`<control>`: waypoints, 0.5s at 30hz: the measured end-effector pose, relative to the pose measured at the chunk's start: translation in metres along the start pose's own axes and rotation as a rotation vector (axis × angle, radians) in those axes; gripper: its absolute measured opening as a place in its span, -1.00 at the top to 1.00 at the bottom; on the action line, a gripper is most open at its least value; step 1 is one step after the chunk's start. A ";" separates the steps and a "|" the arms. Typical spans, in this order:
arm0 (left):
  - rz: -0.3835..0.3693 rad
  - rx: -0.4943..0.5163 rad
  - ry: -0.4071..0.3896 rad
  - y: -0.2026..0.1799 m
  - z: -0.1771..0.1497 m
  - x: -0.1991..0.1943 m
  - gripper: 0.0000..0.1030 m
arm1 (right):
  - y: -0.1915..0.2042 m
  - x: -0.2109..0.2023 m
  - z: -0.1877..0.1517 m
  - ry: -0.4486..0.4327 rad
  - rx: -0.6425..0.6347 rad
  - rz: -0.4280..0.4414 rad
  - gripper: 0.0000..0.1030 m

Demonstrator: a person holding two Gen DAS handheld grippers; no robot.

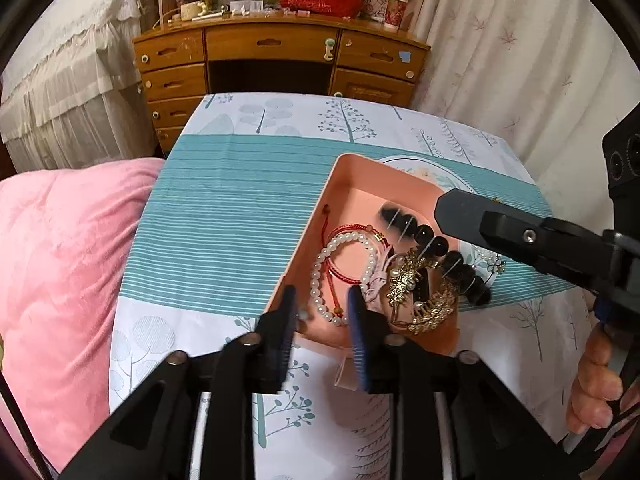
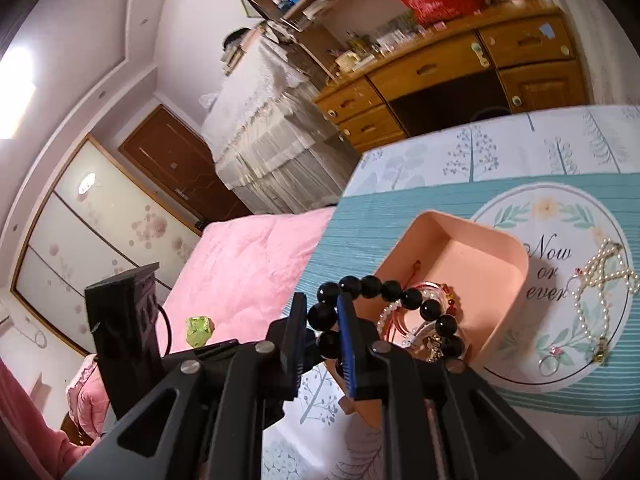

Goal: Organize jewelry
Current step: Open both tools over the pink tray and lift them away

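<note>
A pink tray [image 1: 352,172] [image 2: 480,232] sits on the tablecloth and holds a pearl bracelet [image 1: 320,276], a red cord bracelet [image 1: 344,232] and a gold hair ornament [image 1: 408,280]. My left gripper [image 1: 322,308] is open over the tray's near corner. One finger is outside the wall and one inside, and the pearl bracelet lies below untouched. My right gripper [image 2: 320,300] [image 1: 440,216] is shut on a black bead bracelet [image 2: 372,286] [image 1: 436,246], whose loop hangs over the tray. Right of the tray lie a pearl necklace [image 2: 600,272] and a ring [image 2: 548,364].
A pink quilt [image 1: 60,260] borders the table on the left, with a small green thing [image 2: 199,330] on it. A wooden desk [image 1: 272,44] stands beyond the far edge and a curtain [image 1: 520,60] hangs at the right. A person's hand [image 1: 596,384] grips the right handle.
</note>
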State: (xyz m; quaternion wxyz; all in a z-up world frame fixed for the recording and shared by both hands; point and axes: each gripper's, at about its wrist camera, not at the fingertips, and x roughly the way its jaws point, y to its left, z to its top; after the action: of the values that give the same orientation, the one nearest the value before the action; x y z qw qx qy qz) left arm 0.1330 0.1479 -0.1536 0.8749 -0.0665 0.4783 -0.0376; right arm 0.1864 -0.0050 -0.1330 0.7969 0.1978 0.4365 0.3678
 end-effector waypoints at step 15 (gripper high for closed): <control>-0.098 -0.046 0.090 -0.006 -0.001 0.009 -0.14 | -0.017 -0.009 -0.004 0.010 0.041 -0.170 0.05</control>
State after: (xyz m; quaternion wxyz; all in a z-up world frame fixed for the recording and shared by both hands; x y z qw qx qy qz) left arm 0.1370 0.1411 -0.1610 0.8478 -0.1080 0.5141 -0.0722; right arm 0.1871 -0.0227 -0.1413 0.8189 0.1743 0.4631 0.2909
